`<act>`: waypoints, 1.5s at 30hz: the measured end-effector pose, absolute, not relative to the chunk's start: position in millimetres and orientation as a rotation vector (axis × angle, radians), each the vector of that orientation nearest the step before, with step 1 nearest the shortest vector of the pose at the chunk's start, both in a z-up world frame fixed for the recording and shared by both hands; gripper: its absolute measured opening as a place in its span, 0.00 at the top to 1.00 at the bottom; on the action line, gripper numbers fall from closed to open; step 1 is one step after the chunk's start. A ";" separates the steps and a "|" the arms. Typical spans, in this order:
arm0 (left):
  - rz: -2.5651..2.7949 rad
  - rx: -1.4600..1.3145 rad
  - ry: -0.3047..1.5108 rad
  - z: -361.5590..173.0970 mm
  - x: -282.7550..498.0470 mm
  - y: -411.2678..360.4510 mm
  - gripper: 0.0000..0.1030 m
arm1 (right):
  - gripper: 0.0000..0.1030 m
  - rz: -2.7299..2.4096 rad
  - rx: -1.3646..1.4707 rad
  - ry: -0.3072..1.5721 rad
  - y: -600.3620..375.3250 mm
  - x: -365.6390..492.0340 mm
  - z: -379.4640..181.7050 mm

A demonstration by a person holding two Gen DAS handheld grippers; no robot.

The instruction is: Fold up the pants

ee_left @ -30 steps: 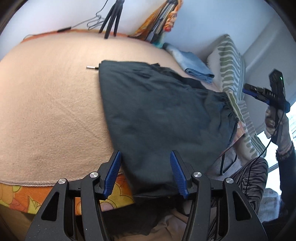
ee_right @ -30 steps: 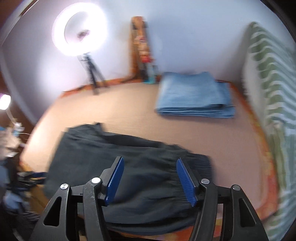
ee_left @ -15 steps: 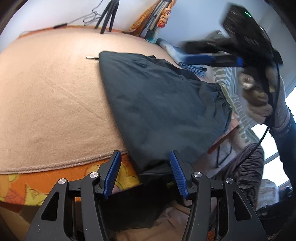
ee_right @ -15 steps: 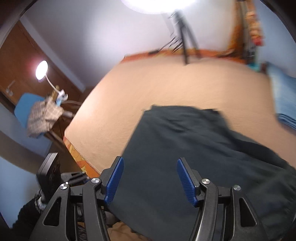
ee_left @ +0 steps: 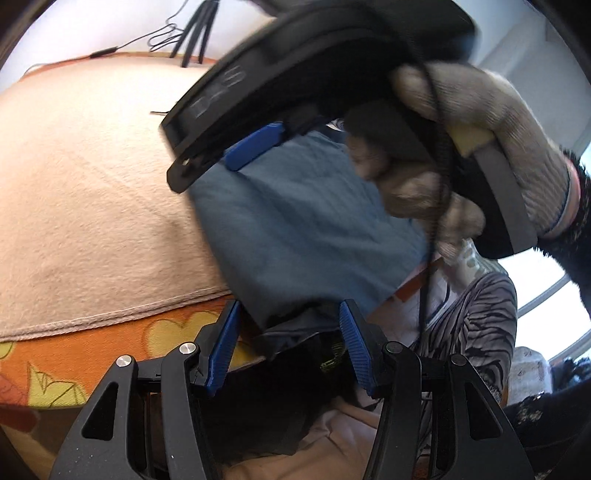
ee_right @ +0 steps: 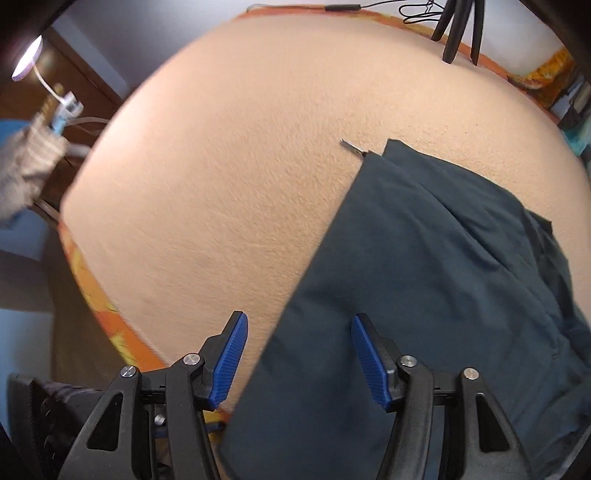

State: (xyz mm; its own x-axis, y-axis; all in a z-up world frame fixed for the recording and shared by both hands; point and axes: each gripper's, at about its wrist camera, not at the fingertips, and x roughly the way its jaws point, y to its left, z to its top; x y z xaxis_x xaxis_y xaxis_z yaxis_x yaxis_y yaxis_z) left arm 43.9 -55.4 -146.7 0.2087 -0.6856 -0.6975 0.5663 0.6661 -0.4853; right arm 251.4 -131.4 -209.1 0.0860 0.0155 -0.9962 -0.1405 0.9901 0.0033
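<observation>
Dark teal pants (ee_right: pixel 424 277) lie flat on the bed, and their near edge (ee_left: pixel 295 229) hangs over the bed's front. My left gripper (ee_left: pixel 290 350) sits low at that front edge, open, with the hanging hem between its blue pads (ee_left: pixel 225 347) but not pinched. My right gripper (ee_right: pixel 299 358) points down over the pants' left edge near the front of the bed. Its jaws are closing, with the cloth edge below them and nothing pressed. In the left wrist view the right gripper (ee_left: pixel 207 166) looms close overhead, held by a gloved hand (ee_left: pixel 461 147).
A beige blanket (ee_right: pixel 240 166) covers the bed over an orange flowered sheet (ee_left: pixel 110 350). A small metal piece (ee_right: pixel 352 146) lies by the pants' far corner. Tripod legs (ee_right: pixel 458 33) stand at the back and a lamp (ee_right: pixel 26 62) at left. The person's striped leg (ee_left: pixel 472 325) is at the front.
The right gripper swung from the far right across the pants to their near left edge and tipped downward; it now fills the top of the left wrist view. The left gripper barely moved.
</observation>
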 end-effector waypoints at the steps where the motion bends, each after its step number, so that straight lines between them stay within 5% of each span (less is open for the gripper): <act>1: -0.874 -0.113 1.035 -145.5 41.9 -57.9 0.48 | 0.51 0.106 -0.119 1.491 -129.8 252.6 -212.2; 8: -0.868 -0.060 0.981 -137.8 35.7 -61.7 0.50 | 0.92 0.117 -0.101 1.459 -135.3 253.4 -213.8; 10: -0.877 -0.047 0.951 -134.8 31.7 -61.3 0.60 | 0.95 0.128 -0.089 1.447 -138.1 250.1 -213.1; 12: -0.875 -0.025 0.919 -131.8 28.9 -61.0 0.84 | 0.95 0.135 -0.082 1.435 -138.3 246.7 -213.2; 14: -0.880 -0.021 0.896 -129.1 25.9 -61.0 0.91 | 0.95 0.136 -0.078 1.428 -136.9 244.8 -213.2; 25: -0.862 0.113 0.802 -122.7 -1.1 -62.2 0.96 | 0.96 0.156 -0.044 1.421 -165.5 242.5 -207.0; 28: -0.851 0.060 0.830 -121.1 7.1 -53.3 0.93 | 0.96 0.175 0.019 1.428 -168.8 245.2 -203.8; 31: -0.814 -0.056 0.839 -114.9 20.2 -33.9 0.60 | 0.87 0.250 0.144 1.407 -182.1 247.1 -186.7; 33: -0.788 -0.169 0.842 -113.9 30.5 -19.7 0.43 | 0.70 0.267 0.191 1.373 -191.2 246.7 -173.7; 45: -0.752 -0.353 1.026 -156.6 73.3 -41.6 0.46 | 0.51 0.137 0.160 1.339 -205.8 273.6 -173.3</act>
